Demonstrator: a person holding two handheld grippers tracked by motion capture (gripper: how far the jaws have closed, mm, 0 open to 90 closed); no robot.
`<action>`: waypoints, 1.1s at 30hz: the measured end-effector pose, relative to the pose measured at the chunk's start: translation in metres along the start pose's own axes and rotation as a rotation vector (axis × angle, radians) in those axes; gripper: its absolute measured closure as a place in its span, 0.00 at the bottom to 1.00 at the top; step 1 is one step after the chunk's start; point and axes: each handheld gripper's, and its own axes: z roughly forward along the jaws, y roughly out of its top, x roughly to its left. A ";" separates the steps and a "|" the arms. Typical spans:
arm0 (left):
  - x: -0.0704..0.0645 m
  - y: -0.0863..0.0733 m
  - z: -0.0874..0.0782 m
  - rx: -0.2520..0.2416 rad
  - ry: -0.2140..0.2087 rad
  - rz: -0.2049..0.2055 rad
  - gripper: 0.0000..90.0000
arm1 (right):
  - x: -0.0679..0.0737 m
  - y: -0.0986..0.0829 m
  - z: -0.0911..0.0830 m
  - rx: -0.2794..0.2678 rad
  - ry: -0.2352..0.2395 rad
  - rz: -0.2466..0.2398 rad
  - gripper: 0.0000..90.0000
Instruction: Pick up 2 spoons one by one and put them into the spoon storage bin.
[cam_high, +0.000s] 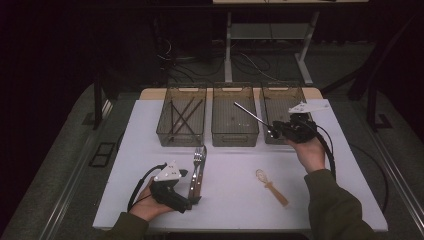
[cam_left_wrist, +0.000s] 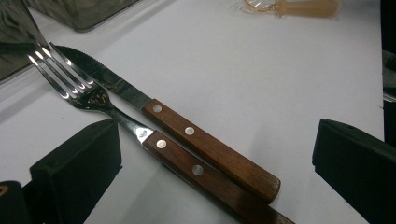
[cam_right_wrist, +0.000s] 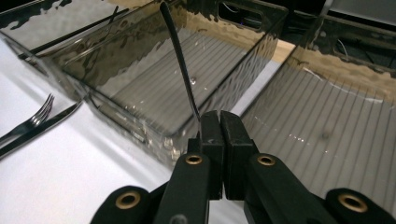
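A fork (cam_high: 199, 154) and a knife (cam_high: 194, 181), both with wooden handles, lie side by side on the white table (cam_high: 235, 200). My left gripper (cam_high: 192, 201) rests low at their handle ends, open. In the left gripper view its jaws stand wide on either side of the fork (cam_left_wrist: 74, 86) and knife (cam_left_wrist: 210, 149). My right gripper (cam_high: 274, 132) is shut on a slim metal utensil (cam_high: 250, 116) that slants up and left over the middle bin (cam_high: 235, 138). In the right gripper view the utensil (cam_right_wrist: 182, 65) rises from the closed gripper (cam_right_wrist: 220, 122).
Three clear bins stand in a row at the back: the left bin (cam_high: 165, 134) holds dark chopsticks (cam_high: 182, 116), and the right bin (cam_high: 282, 92) lies behind my right hand. A tan-handled utensil with a pale looped head (cam_high: 272, 187) lies on the table's right half.
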 end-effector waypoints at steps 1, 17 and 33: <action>0.000 0.000 0.000 -0.002 0.001 -0.001 0.00 | 0.001 0.003 0.003 -0.001 0.000 0.000 0.99; -0.001 0.001 -0.001 -0.015 -0.006 -0.003 0.00 | 0.023 0.029 0.060 0.054 -0.031 -0.031 0.99; -0.002 0.001 -0.001 -0.008 -0.011 0.008 0.00 | 0.034 0.028 0.095 0.150 -0.047 -0.071 0.96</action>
